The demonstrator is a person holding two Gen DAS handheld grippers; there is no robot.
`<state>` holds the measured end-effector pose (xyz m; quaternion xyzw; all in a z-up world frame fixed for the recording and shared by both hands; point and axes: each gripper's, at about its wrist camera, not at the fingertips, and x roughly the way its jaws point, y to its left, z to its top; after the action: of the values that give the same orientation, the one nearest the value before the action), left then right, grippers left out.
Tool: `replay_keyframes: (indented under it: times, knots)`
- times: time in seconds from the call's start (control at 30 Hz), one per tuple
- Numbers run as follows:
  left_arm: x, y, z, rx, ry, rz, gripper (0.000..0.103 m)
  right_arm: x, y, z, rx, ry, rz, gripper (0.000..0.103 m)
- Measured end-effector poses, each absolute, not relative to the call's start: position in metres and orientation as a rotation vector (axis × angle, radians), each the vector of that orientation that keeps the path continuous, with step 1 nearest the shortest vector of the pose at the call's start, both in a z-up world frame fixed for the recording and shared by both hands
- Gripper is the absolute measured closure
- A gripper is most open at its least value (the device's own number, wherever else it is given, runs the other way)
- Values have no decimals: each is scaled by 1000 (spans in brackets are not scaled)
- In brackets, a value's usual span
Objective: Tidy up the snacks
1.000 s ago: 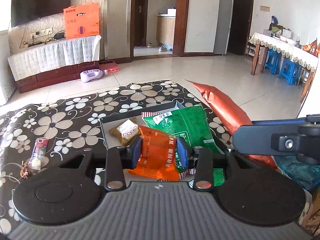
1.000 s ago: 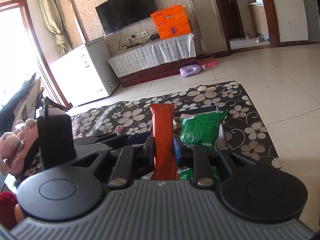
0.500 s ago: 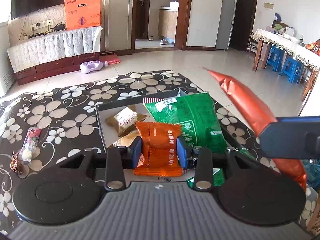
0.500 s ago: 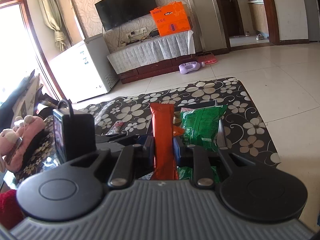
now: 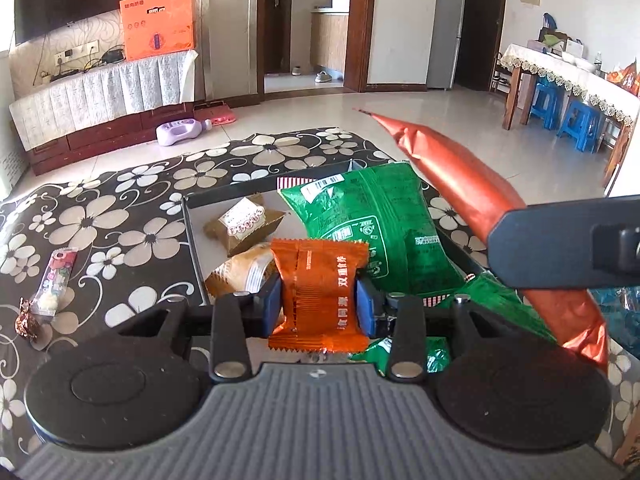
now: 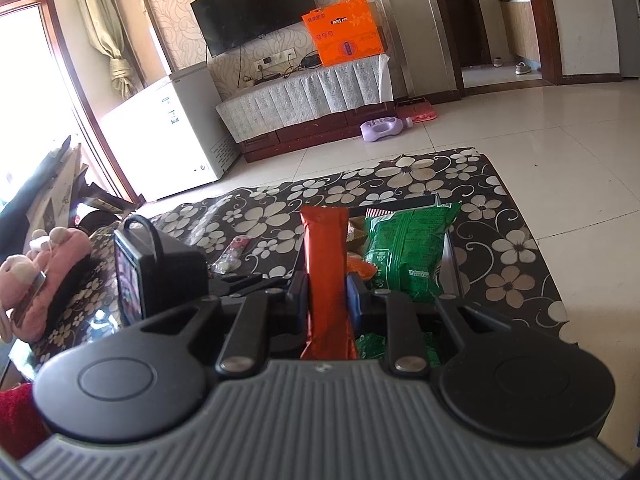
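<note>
Two snacks are in grips at once: the left gripper [image 5: 319,305] is clenched on a small orange packet [image 5: 319,288], its blue pads pressing both sides, and holds it just over the near end of a dark tray [image 5: 191,232]. Beside it, the right gripper [image 6: 327,300] is clamped on a long orange-red pouch [image 6: 325,264], which stands up between its pads and, from the left camera, slants up and away over the tray's right side [image 5: 460,184]. Inside the tray lies a big green bag [image 5: 372,224], leaning across the right half, with two brown wrapped pastries to its left: one with a pale label [image 5: 242,226] farther back, another [image 5: 244,272] just behind the left gripper's pad. More green wrapping shows under both grippers. Out on the black flowered tabletop [image 5: 100,216], well left of the tray, rest a slim clear packet with a red end [image 5: 54,280] and a small shiny brown candy [image 5: 26,322] touching its near tip. Beyond, a purple bottle [image 5: 180,132] lies on the tiled floor.
</note>
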<state>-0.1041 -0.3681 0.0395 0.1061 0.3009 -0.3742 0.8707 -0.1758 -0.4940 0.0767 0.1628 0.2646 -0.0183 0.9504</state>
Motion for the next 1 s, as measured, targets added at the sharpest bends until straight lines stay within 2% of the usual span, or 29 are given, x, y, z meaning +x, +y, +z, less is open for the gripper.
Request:
replay_keyframes:
  times: [0.13, 0.47, 0.6, 1.0]
  knots:
    - [-102, -365, 39, 211, 649, -779, 51, -174, -493, 76, 330, 544, -37, 79]
    - [-106, -359, 41, 216, 644, -781, 43, -169, -494, 71, 332, 553, -45, 79]
    - [-110, -357, 43, 218, 638, -781, 35, -166, -494, 69, 331, 558, -50, 79]
    - [-118, -348, 46, 216, 634, -799, 31, -160, -498, 62, 346, 575, -77, 79]
